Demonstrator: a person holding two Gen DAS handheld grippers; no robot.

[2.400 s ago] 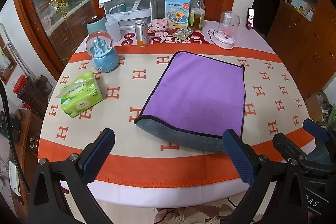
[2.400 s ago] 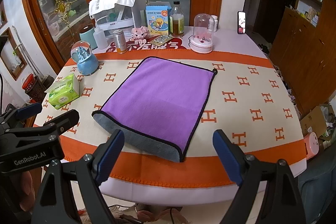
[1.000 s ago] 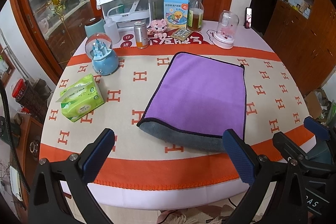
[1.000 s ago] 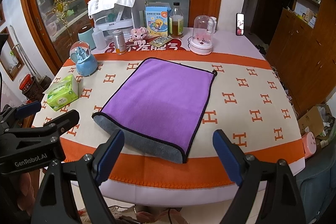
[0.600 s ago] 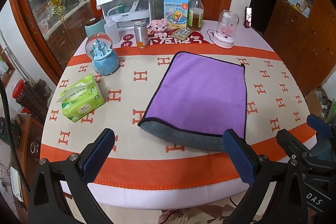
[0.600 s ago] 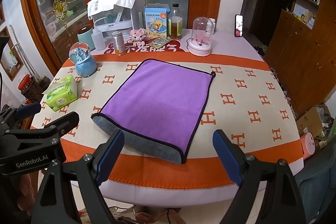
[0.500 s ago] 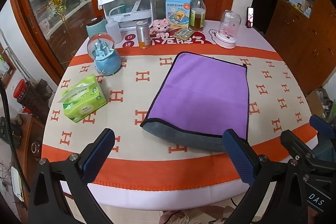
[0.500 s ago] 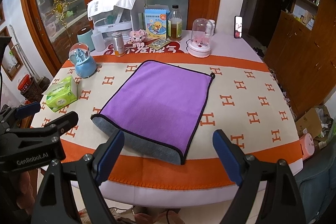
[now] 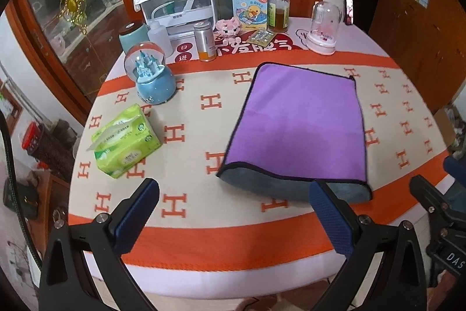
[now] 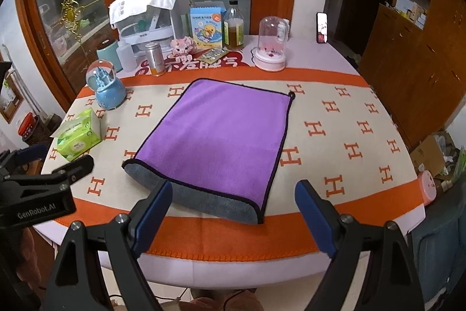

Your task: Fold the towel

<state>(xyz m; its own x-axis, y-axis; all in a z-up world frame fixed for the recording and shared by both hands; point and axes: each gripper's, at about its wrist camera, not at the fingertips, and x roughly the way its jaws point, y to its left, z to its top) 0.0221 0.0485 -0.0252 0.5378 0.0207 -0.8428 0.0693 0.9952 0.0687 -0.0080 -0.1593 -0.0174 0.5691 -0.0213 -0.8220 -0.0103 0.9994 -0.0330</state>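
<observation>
The towel (image 10: 221,136) lies folded once on the counter (image 10: 335,153), long axis running away from both grippers, grey fold nearest. The left gripper (image 9: 233,212) and right gripper (image 10: 233,212) hover wide and empty; the right gripper faces the near edge more squarely.

Bare tablecloth (image 10: 349,136) lies open to the right of the towel (image 10: 221,133), and along the near orange band in front of it. On the left, my way is narrowed by the tissue pack (image 9: 125,142) and snow globe (image 9: 151,77). Bottles, boxes and the glass dome (image 10: 269,45) crowd the far edge.
</observation>
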